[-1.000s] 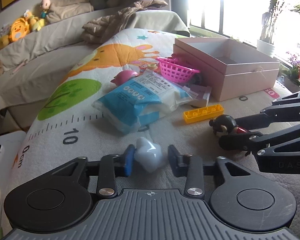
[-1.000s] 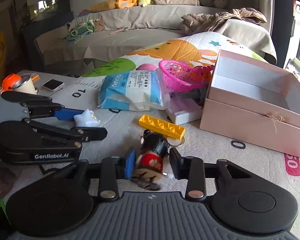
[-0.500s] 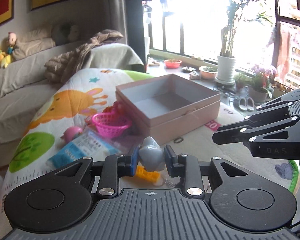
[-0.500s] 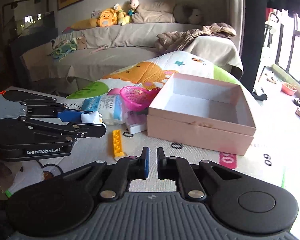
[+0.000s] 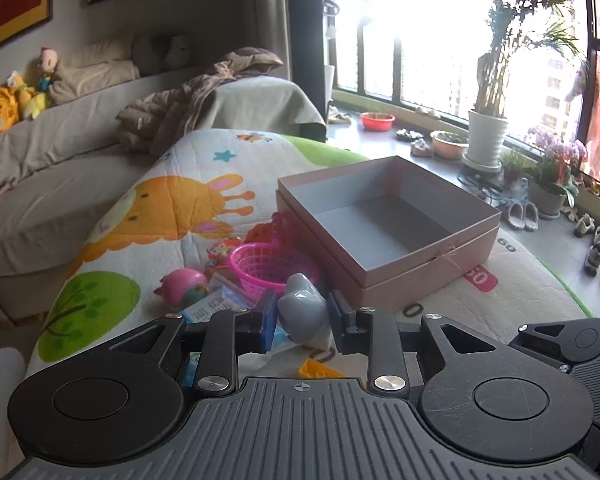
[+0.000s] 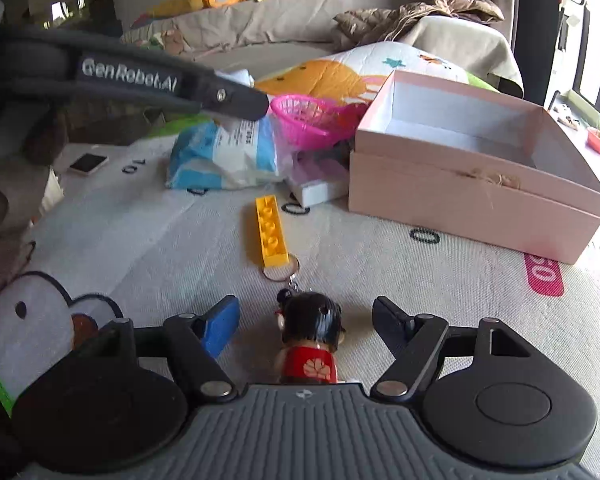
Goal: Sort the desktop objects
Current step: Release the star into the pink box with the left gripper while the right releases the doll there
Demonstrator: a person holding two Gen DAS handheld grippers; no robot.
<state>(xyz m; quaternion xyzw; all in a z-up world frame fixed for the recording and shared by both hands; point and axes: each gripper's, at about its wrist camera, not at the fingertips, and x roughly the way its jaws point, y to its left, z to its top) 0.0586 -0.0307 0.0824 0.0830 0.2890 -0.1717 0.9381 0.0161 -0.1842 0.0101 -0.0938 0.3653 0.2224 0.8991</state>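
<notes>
My left gripper [image 5: 302,316] is shut on a small white-grey toy [image 5: 302,306] and holds it in the air short of the open pink box [image 5: 388,216]. In the right wrist view the left gripper [image 6: 248,88] hangs at upper left, above the blue-white packet [image 6: 228,156]. My right gripper [image 6: 304,316] sits low over the mat with its jaws opening. A doll keychain [image 6: 310,340] with black hair and a red dress lies between them, and the pads are not touching it. The keychain's ring lies at the near end of a yellow brick [image 6: 271,232].
A pink basket [image 6: 312,120] and a small white box [image 6: 316,192] lie left of the pink box [image 6: 472,160]. A pink round toy [image 5: 184,286] rests on the printed mat. A phone [image 6: 88,162] lies at the left edge. A couch with plush toys stands behind.
The left gripper lifted the white toy off the mat and carried it up towards the box. The right gripper rose with shut, empty jaws, then came down with its jaws apart around the doll.
</notes>
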